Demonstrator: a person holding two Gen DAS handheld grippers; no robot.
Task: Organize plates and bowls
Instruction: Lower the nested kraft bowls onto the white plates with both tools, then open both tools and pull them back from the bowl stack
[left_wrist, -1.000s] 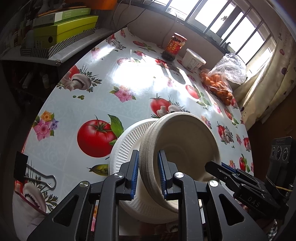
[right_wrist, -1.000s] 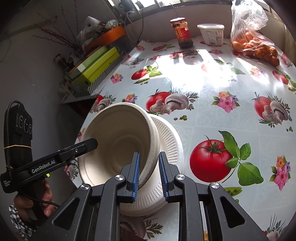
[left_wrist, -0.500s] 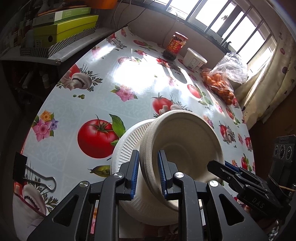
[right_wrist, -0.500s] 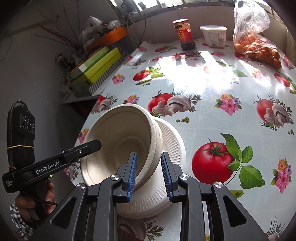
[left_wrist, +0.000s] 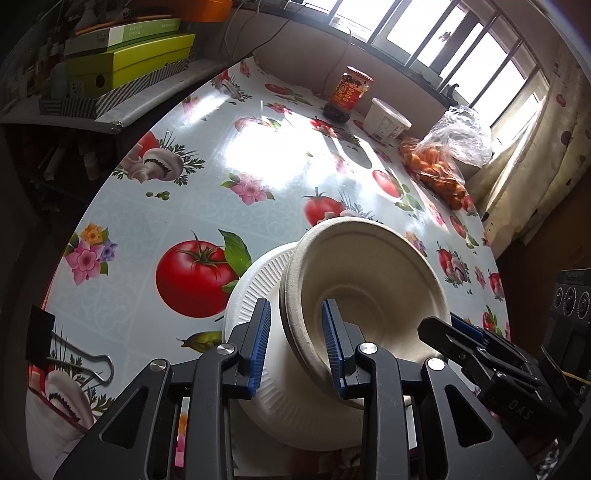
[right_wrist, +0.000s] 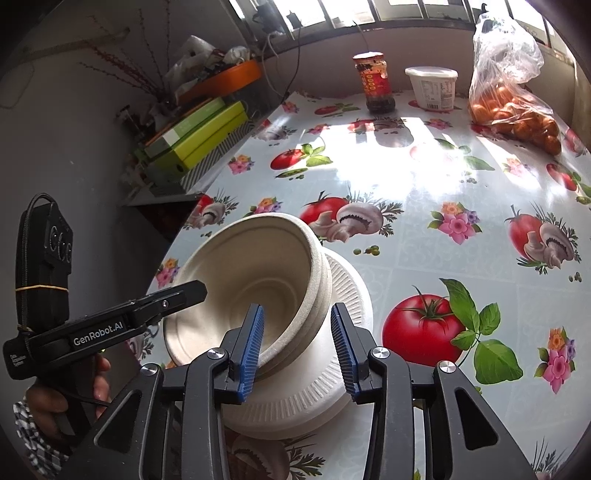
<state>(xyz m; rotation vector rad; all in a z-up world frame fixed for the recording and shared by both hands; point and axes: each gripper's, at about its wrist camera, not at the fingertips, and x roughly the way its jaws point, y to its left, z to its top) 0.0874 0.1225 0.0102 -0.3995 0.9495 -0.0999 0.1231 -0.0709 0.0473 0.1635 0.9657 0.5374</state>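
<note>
Letting go is what happens at this moment: the jaws of both grippers have just been opening, and the beige bowl stack (left_wrist: 364, 291) now sits between them without being pressed. In the left wrist view the left gripper (left_wrist: 295, 345) stands with its blue pads on either side of the near rim of the bowls, with a gap on the outer side. In the right wrist view the right gripper (right_wrist: 297, 349) is also parted around the opposite rim, and its outer pad is clear of the bowls. A second ago both pairs of pads were pinched tightly on that rim. The bowls rest tilted on the white ribbed plates (right_wrist: 314, 398), which lie on the worktop (right_wrist: 424, 206) with the tomato print. I judge that the bowls are now placed, though they lean and may slip.
</note>
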